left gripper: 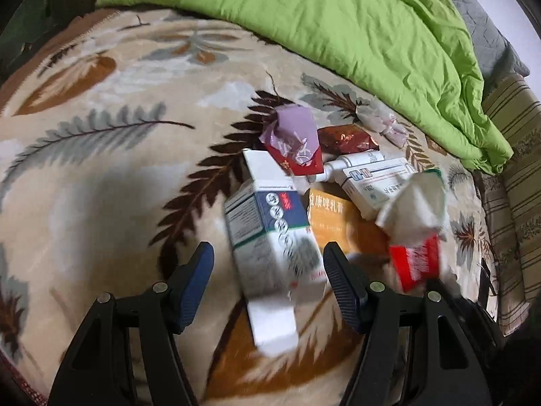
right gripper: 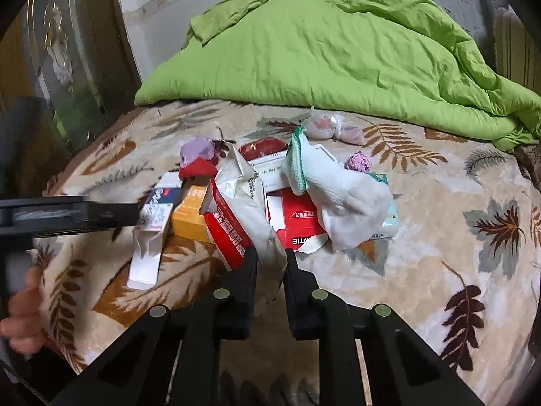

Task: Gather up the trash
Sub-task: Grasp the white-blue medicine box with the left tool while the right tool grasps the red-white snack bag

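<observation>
A pile of trash lies on the leaf-patterned blanket (left gripper: pixel 101 169). My left gripper (left gripper: pixel 268 257) is open, its jaws on either side of a white and blue medicine box (left gripper: pixel 270 233) that lies on the blanket; it also shows in the right wrist view (right gripper: pixel 152 223). My right gripper (right gripper: pixel 270 257) is shut on a crumpled red and white paper bag (right gripper: pixel 243 209), lifted above the pile; it also shows in the left wrist view (left gripper: pixel 412 223). An orange box (left gripper: pixel 333 223), a white box (left gripper: pixel 375 182), a purple and red wrapper (left gripper: pixel 294 142) and a white sock (right gripper: pixel 338 196) lie in the pile.
A green quilt (right gripper: pixel 338 50) is heaped at the back of the bed. A red box (right gripper: pixel 301 223), a purple paper ball (right gripper: pixel 358 162), a dark red packet (left gripper: pixel 345 140) and small plastic bags (right gripper: pixel 334 128) lie around the pile. A wooden door (right gripper: pixel 61 67) stands left.
</observation>
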Demonstrator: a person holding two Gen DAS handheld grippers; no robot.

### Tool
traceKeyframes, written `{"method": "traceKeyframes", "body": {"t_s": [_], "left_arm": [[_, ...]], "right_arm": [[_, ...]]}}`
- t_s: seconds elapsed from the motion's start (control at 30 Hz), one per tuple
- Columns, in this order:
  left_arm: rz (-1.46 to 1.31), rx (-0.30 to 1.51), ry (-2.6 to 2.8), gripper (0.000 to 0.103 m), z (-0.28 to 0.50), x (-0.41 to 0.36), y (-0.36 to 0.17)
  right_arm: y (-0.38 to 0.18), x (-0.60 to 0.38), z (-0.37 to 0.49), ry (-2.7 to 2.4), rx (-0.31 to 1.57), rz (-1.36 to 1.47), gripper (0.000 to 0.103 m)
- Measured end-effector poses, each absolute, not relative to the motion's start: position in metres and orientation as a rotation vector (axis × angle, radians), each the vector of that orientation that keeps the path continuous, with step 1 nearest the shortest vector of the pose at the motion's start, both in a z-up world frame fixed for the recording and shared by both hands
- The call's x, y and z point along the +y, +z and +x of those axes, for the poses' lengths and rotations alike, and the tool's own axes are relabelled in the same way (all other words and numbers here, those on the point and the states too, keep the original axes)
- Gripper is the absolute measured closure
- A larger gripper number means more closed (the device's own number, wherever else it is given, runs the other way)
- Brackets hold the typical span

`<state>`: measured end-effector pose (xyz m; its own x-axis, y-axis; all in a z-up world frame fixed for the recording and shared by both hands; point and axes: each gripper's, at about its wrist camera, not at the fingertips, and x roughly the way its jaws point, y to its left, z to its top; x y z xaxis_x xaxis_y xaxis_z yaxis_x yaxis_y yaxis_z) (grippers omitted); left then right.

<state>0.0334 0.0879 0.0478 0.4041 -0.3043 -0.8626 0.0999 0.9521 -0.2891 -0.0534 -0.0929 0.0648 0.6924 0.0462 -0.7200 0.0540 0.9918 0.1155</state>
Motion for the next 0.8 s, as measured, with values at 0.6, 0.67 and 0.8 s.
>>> {"method": "traceKeyframes", "body": {"t_s": [0.6, 0.67, 0.8], "left_arm": [[-0.236, 0.922, -0.310, 0.060, -0.036, 0.117, 0.062], [-0.218, 0.878, -0.298, 0.061, -0.045, 0.118, 0.065], [-0.167, 0.815, -0.276, 0.062, -0.058, 0.116, 0.074]], "right_arm": [[0.074, -0.085, -0.059, 0.026, 0.733, 0.110, 0.088], [0.074, -0.078, -0.059, 0.036, 0.734, 0.092, 0.088], [0.073, -0.064, -0.062, 0.054, 0.724, 0.045, 0.088]]}}
